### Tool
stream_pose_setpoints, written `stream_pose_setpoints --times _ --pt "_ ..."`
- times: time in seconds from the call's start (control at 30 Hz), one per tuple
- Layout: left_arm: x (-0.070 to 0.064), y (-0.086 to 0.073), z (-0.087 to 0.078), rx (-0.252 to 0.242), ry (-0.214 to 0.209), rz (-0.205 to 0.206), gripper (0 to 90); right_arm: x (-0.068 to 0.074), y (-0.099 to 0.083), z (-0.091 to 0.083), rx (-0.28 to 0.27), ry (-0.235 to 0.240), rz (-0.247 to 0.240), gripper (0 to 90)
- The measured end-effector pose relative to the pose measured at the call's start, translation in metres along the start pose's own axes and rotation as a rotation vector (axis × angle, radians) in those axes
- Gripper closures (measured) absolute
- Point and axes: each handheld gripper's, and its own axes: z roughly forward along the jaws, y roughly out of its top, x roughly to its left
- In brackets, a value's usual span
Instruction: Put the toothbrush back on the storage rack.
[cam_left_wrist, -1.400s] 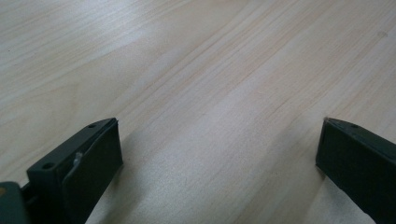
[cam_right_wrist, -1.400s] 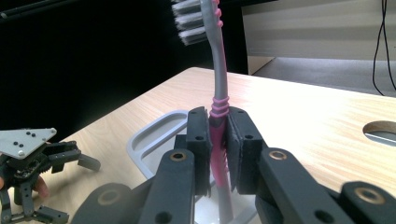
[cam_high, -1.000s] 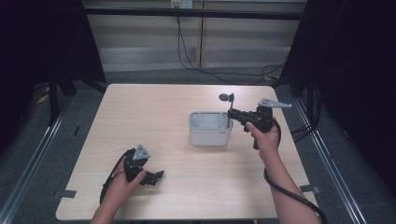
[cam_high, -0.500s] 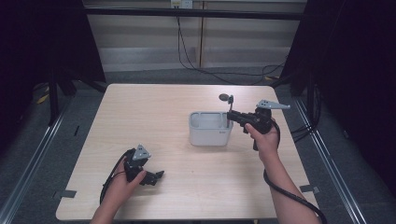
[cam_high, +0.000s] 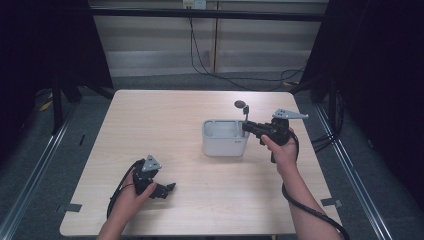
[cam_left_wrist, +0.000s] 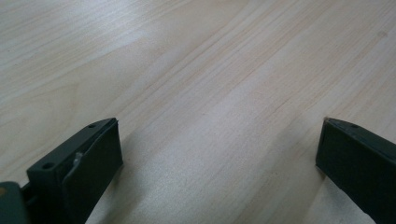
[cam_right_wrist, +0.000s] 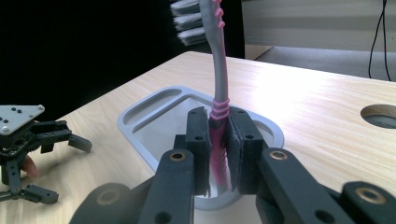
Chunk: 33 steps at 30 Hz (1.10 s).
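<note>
Over the last second the right gripper (cam_high: 246, 126) has edged slightly left, bringing the toothbrush (cam_right_wrist: 218, 98) closer over the right end of the holder (cam_high: 225, 145); the left gripper (cam_high: 167, 189) has not shifted. In the right gripper view the jaws are clenched on the pink part of the brush handle, just below its ribbed grip, with the brush upright, bristles at the top and pointing to that view's left. The handle's lower end hangs in front of the holder's opening; whether it is already inside or just above the rim I cannot tell. Held upright by mid-handle like this, the brush looks set to be lowered tail-first into the holder, which has two compartments, a narrow one on the far side and a wider one nearer the brush. In the high view the right forearm reaches in from the lower right, wrist raised and the gripper lying roughly level, pointing left at the holder's right wall. The left hand (cam_high: 131, 194) rests on the table (cam_high: 150, 125) near its front left, well apart from the holder, its gripper spread wide with nothing between the jaws but bare wood.
</note>
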Motion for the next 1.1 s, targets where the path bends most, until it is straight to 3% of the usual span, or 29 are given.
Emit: stream_pose_setpoints --times 0.93,1.1 --pt "0.0 0.0 0.0 0.0 0.0 0.0 0.0 0.0029 -0.0033 -0.0026 0.049 -0.045 -0.041 79.4" --pt "0.0 0.0 0.0 0.0 0.001 0.0 0.0 0.0036 -0.0025 -0.0028 0.055 -0.048 -0.054 70.4"
